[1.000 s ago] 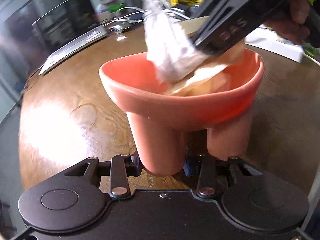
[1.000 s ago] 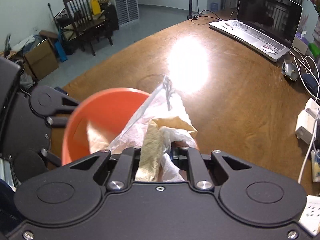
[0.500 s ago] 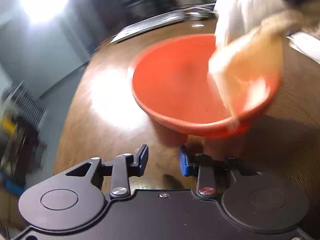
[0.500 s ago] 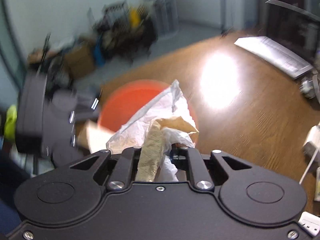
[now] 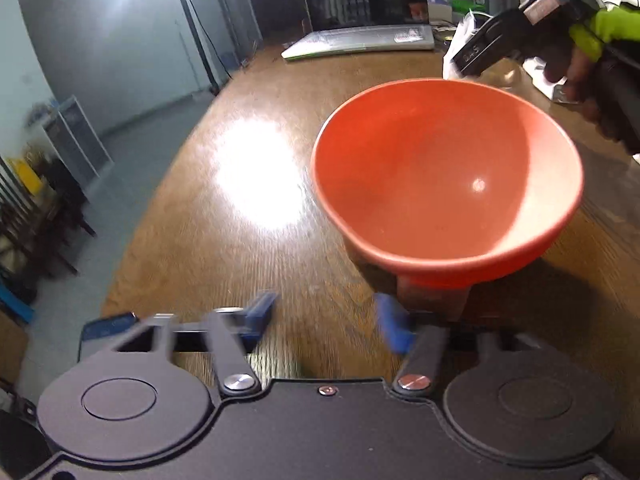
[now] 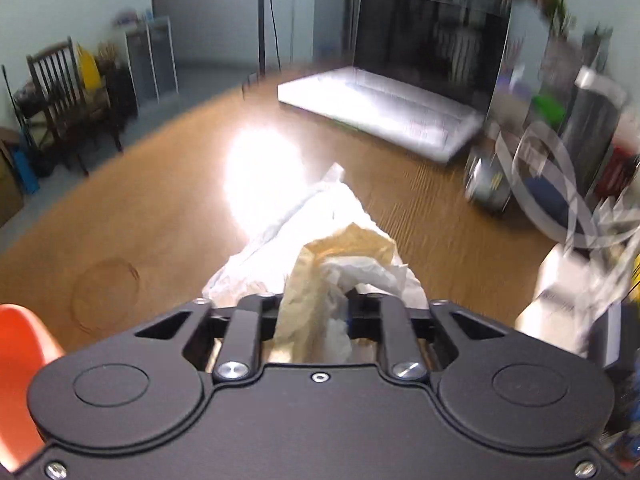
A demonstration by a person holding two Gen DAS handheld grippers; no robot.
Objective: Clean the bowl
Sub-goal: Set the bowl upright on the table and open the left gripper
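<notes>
An orange footed bowl (image 5: pixel 448 184) stands on the wooden table (image 5: pixel 240 248), its inside bare and glossy. My left gripper (image 5: pixel 324 316) is open with blue pads spread, just in front of the bowl's feet and not holding it. My right gripper (image 6: pixel 312 304) is shut on a crumpled white and tan paper towel (image 6: pixel 328 248), held above the table away from the bowl. The right gripper also shows in the left wrist view (image 5: pixel 500 48), beyond the bowl's far rim. Only the bowl's edge (image 6: pixel 20 364) shows at lower left in the right wrist view.
An open laptop (image 5: pixel 360 36) sits at the table's far side, also in the right wrist view (image 6: pixel 384 108). Cables, a dark cylinder and clutter (image 6: pixel 560 152) crowd the right. A faint ring mark (image 6: pixel 106 292) is on the wood. Chairs and shelves (image 6: pixel 68 92) stand off the table's left.
My right gripper lifted the paper towel out of the bowl and moved away to the right. My left gripper let go of the bowl's foot and opened.
</notes>
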